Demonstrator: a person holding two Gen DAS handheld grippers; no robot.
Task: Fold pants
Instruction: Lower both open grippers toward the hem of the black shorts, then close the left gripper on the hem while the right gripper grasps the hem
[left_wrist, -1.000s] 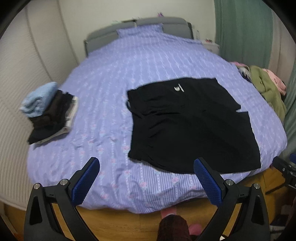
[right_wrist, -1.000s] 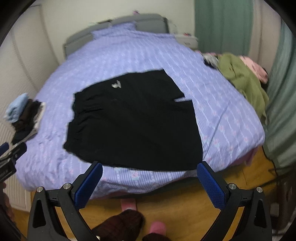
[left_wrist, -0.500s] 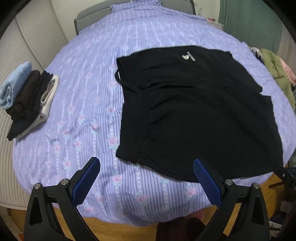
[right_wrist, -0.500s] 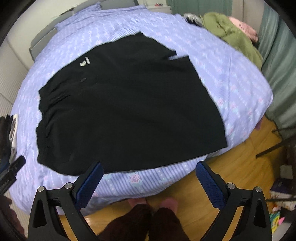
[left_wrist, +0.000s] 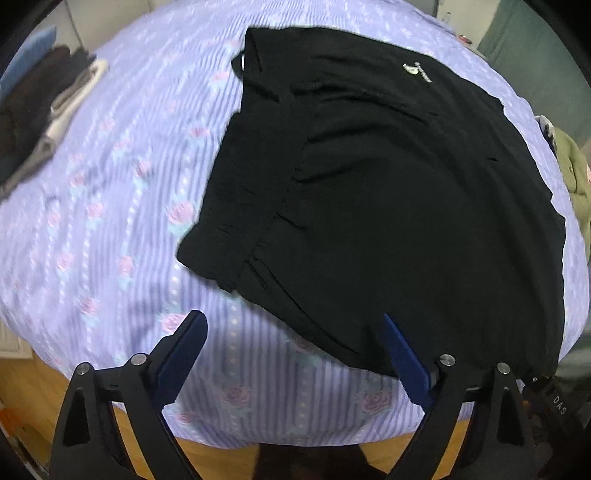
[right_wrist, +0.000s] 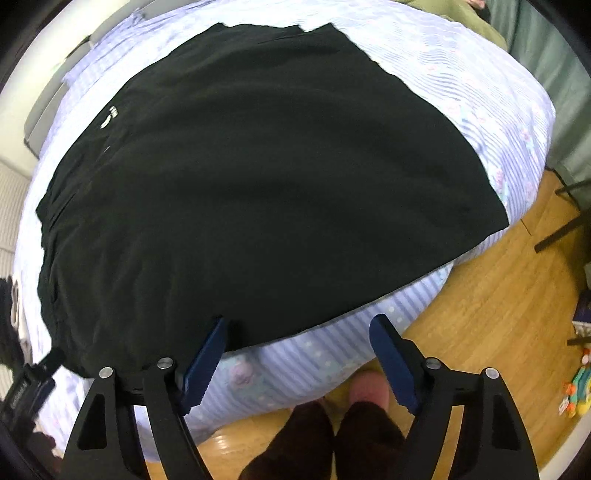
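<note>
Pants: the black, soft-fabric pants (left_wrist: 388, 206) lay spread flat on the lilac striped bedcover with pink roses (left_wrist: 110, 206), gathered waistband toward 9 o'clock in the left wrist view, a small white logo (left_wrist: 416, 70) near 1 o'clock.
Near edge: the pants' hem ran along the bed's near side, close to both claws.
Left gripper: the black left gripper with blue pads (left_wrist: 291, 354) stood wide, its jaws having just been closing a little; nothing was pinched. Its 3 o'clock pad (left_wrist: 404, 363) overlapped the pants' edge in the picture, the 9 o'clock pad over bare bedcover; contact cannot be told.
Right gripper: the matching right gripper (right_wrist: 299, 354) was fairly wide, jaws having just been closing; no cloth was gripped. Its 9 o'clock pad (right_wrist: 205, 363) sat at the pants' (right_wrist: 258, 177) near edge, the other pad beyond the bed.
Stack: folded clothes in blue, dark and white (left_wrist: 40, 107) lay at 10 o'clock, well apart from the pants.
Floor: a wooden floor (right_wrist: 491, 314) showed at 4 o'clock, the person's dark-trousered legs (right_wrist: 332, 439) at 6 o'clock.
</note>
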